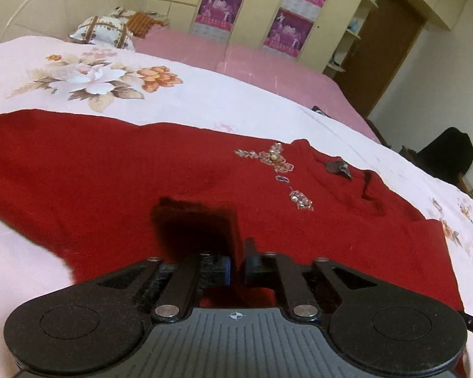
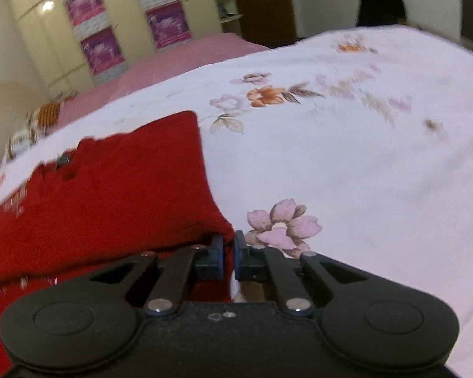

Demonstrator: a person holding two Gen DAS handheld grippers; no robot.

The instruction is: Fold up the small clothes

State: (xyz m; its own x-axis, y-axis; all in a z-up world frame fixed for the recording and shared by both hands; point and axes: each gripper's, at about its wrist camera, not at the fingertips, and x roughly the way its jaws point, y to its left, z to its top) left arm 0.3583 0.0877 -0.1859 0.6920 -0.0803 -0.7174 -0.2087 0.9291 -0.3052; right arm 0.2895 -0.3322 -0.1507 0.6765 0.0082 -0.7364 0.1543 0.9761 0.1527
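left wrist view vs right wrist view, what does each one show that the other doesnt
Only the left wrist view shows the left gripper shut on a dark red fold, and the big printed bouquet.

Only the right wrist view shows the right gripper shut on the garment's edge, and a pink printed flower beside it.

Both show the red sweater with beaded trim, the floral bedsheet, and the poster-covered wardrobe.

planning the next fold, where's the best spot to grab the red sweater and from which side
Grip the red sweater at its loose outer edges, low and from the near side. It lies flat on the floral bedspread, so only edges lift. The left claw and right claw are each already shut on a fold.
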